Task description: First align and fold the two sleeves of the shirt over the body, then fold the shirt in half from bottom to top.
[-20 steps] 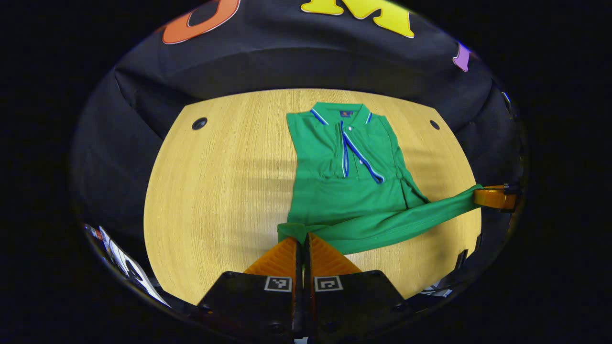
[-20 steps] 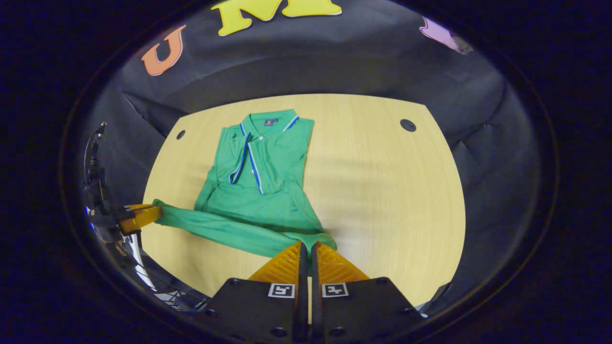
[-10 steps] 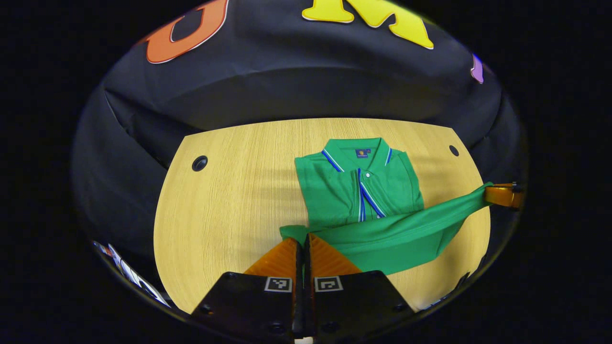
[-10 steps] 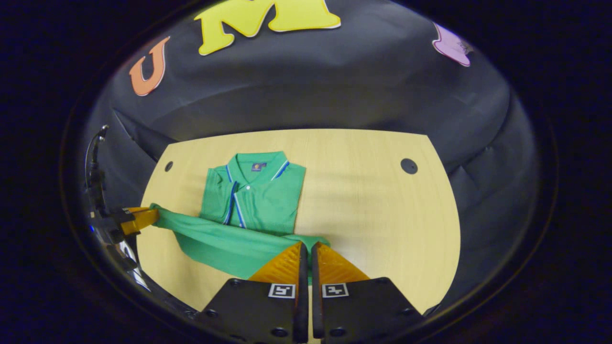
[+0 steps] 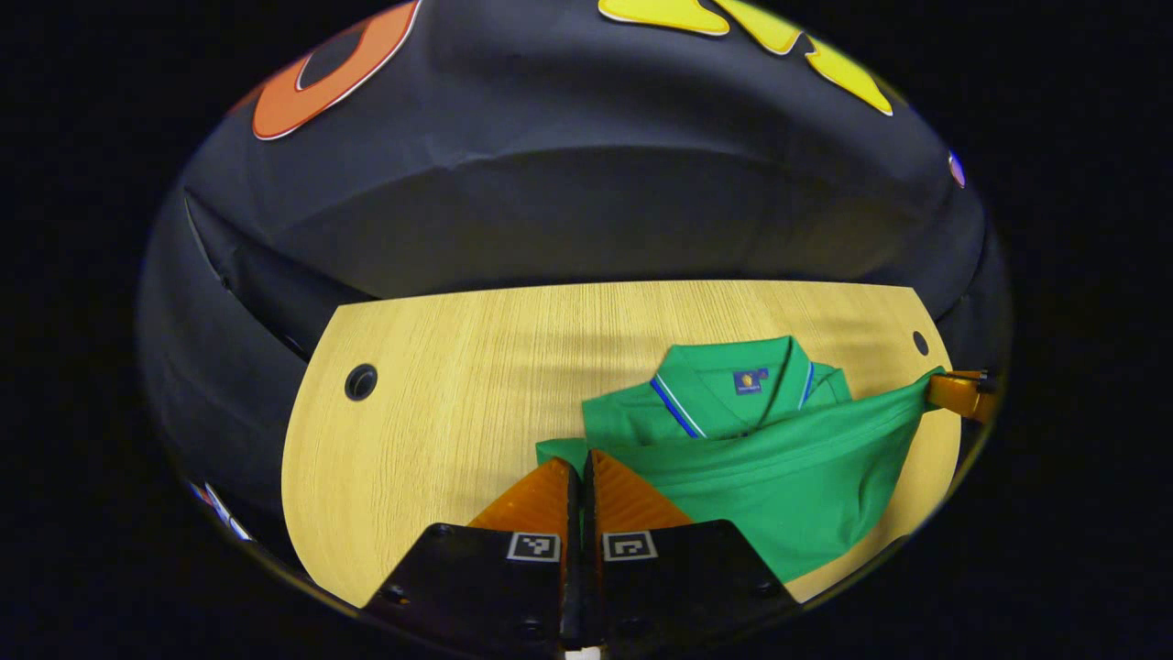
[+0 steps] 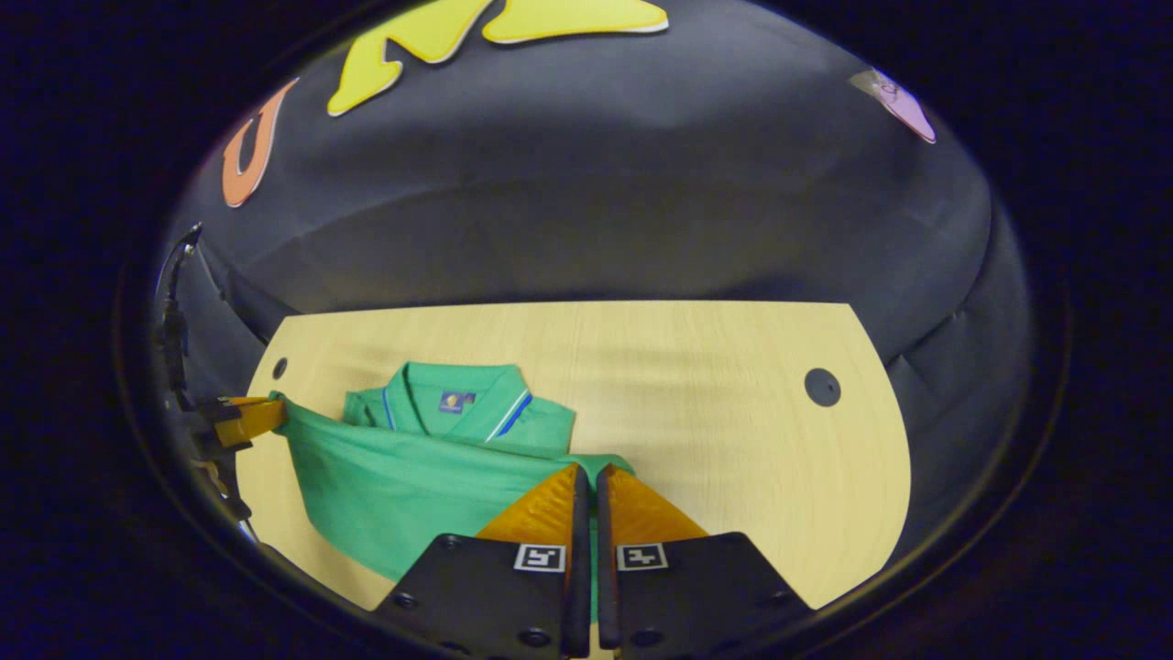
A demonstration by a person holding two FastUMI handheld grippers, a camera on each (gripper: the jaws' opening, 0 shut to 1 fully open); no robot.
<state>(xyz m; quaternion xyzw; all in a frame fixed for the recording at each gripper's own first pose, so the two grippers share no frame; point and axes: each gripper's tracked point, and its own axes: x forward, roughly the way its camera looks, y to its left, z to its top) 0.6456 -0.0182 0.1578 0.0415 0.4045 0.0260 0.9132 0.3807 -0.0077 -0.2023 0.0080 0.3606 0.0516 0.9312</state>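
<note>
Green polo shirt [image 5: 779, 477] lies on the light wooden table [image 5: 440, 385], toward the far edge near the booth wall, collar [image 5: 733, 380] pointing away. Left gripper [image 5: 581, 467] has its jaws closed tight on one corner of the hem; no gap shows between the fingers and green cloth bunches right at their tips. Right gripper [image 6: 586, 477] likewise has its jaws pressed together on the opposite hem corner, fabric pinched at the tip. Each gripper also appears far off in the other's view, at the side edge, with the hem stretched taut between the two. The lower half of the shirt is raised and carried over the body: it hangs as a smooth green sheet covering the chest, and the lifted edge sits just short of the collar, which is uncovered. No sleeves stick out at either side of what shows, so the sleeve folds look done, though the sheet hides most of the body and I cannot confirm how neatly they lie. Judgement: the task is in its last stage, the bottom-to-top fold mostly carried through. What is left appears to be lowering the hem onto the shoulders near the collar, squaring the edge, and releasing both corners.
</note>
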